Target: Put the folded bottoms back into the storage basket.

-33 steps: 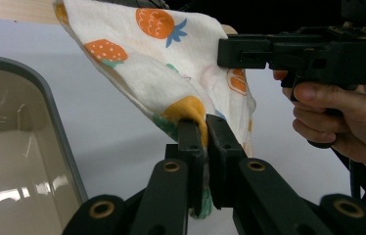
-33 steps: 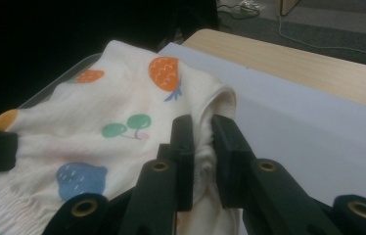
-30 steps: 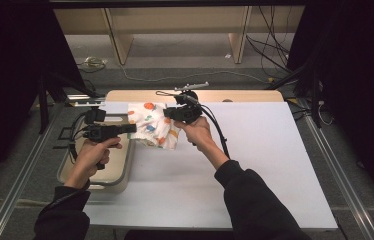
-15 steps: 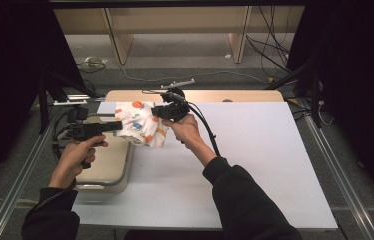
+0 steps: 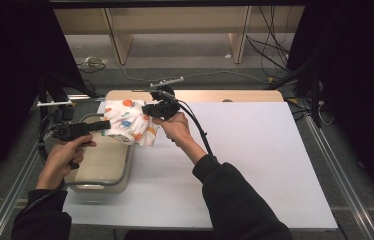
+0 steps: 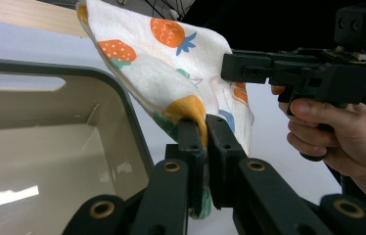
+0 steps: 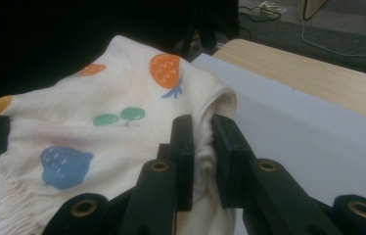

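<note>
At upper left of the high view we hold the fruit-print cloth (image 5: 129,121) above the bin (image 5: 100,165), left tongs (image 5: 106,125) and right tongs (image 5: 147,109) both clamped on it.

No readable text, labels, brands or numbers anywhere. The white fabric cloth with printed fruit shapes (image 5: 129,121) carries pictures only: orange, blue and green fruit, no lettering.

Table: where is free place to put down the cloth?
The white table is bare right of the right gripper, out to its right edge. The bin looks empty too. It is crowded at the bin's far corner, where the left gripper also holds the cloth.
</note>
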Demonstrator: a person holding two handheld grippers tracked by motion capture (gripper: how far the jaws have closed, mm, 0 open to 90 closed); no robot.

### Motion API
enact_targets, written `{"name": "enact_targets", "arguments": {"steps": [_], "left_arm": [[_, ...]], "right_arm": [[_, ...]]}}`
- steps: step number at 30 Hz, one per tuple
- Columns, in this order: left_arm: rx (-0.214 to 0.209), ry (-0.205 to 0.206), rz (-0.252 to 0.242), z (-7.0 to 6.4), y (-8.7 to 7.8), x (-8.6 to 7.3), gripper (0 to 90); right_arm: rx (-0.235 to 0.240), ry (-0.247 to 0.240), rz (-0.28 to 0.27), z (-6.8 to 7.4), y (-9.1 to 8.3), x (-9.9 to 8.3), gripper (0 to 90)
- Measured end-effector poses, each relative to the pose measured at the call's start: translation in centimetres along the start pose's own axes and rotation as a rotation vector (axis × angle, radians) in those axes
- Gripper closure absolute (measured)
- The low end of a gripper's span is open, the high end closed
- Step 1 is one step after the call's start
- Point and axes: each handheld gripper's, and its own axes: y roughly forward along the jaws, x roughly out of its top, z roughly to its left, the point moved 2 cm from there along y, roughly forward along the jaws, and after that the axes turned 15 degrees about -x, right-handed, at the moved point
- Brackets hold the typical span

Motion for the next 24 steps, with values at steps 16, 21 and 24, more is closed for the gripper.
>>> {"name": "enact_targets", "arguments": {"steps": [16, 21, 24], "left_arm": [[0.045, -0.009, -0.014, 1.0, -2.1, 0.2, 85.8], [0.061, -0.012, -0.018, 1.3, -2.6, 0.2, 85.8], [0.078, -0.006, -0.012, 1.4, -2.8, 0.2, 85.8]], "right_arm": [[0.005, -0.023, 0.01, 2.7, 1.6, 1.0, 80.3], [0.008, -0.033, 0.011, 3.7, 2.0, 1.3, 80.3], [0.011, -0.036, 0.009, 3.9, 2.1, 1.3, 80.3]]}}
